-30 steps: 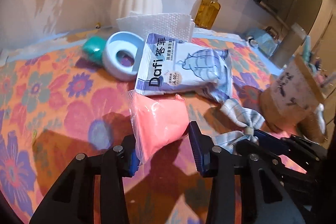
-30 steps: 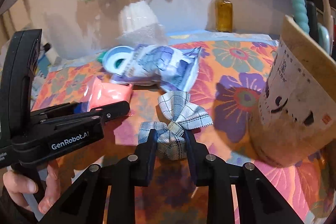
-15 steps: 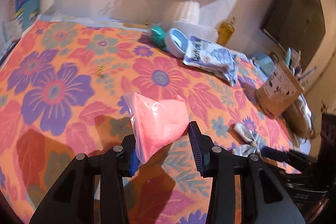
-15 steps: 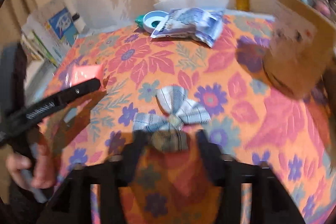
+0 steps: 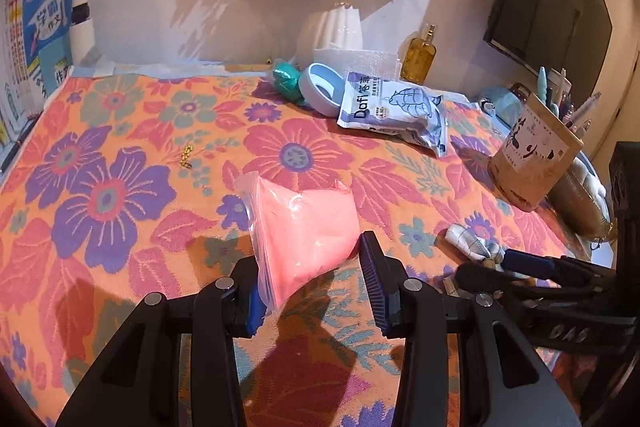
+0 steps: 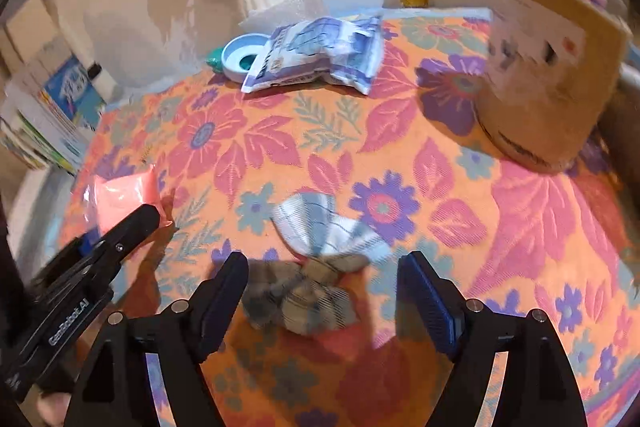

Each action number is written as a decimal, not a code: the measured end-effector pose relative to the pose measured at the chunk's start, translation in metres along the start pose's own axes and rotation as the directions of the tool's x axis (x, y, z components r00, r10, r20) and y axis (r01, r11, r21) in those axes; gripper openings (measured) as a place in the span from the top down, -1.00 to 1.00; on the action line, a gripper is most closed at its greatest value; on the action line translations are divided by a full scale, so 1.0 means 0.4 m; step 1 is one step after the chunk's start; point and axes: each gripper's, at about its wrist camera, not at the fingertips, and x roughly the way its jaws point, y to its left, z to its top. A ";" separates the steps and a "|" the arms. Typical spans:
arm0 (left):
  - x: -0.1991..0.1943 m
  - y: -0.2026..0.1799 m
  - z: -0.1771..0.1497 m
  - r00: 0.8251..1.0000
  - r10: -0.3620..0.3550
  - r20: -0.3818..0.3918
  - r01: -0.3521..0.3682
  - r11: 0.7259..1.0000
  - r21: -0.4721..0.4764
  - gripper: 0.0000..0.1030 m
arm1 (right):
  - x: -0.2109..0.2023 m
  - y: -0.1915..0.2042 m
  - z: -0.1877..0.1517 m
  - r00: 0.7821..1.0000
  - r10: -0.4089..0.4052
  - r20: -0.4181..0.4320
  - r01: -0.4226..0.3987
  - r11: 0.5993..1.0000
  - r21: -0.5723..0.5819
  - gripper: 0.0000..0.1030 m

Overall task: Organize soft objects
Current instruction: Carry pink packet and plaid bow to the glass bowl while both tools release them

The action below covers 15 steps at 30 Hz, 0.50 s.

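On the floral cloth, my right gripper has just been opening, its jaws clear of the bow between them. My left gripper clamps the pink bag.

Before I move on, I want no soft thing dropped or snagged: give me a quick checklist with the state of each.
1. Pink bag held in left tongs: ok.
2. Right tongs, just opened, off the plaid bow: ok.
3. Bow lying on the cloth: ok.
4. Pink bag lifted off the cloth: cannot tell.
5. Blue packet sorted: not ok, it leans on the blue ring.
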 end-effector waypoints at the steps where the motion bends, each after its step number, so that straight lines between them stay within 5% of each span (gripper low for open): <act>1: 0.001 0.003 0.000 1.000 0.001 -0.003 -0.001 1.000 -0.007 0.26 | 0.001 0.016 -0.003 1.000 -0.019 0.007 0.020 1.000 -0.024 -0.05; 4: 0.004 0.002 -0.001 1.000 0.010 -0.009 -0.011 1.000 -0.010 0.26 | 0.000 0.044 -0.020 0.999 -0.040 0.017 0.042 0.994 -0.102 0.31; 8: 0.007 -0.012 -0.002 0.999 0.036 -0.012 -0.036 0.999 0.012 0.26 | -0.023 0.005 -0.039 0.997 0.075 -0.028 -0.076 0.995 -0.058 0.38; 11: 0.003 -0.028 -0.006 0.997 0.071 -0.011 -0.071 0.997 0.021 0.26 | -0.049 -0.026 -0.057 0.997 0.071 -0.040 -0.073 0.997 -0.035 0.56; 15: -0.021 -0.080 -0.021 1.000 -0.003 -0.001 0.003 1.000 0.010 0.26 | -0.124 -0.096 -0.090 0.998 0.055 -0.002 -0.055 0.998 0.000 0.56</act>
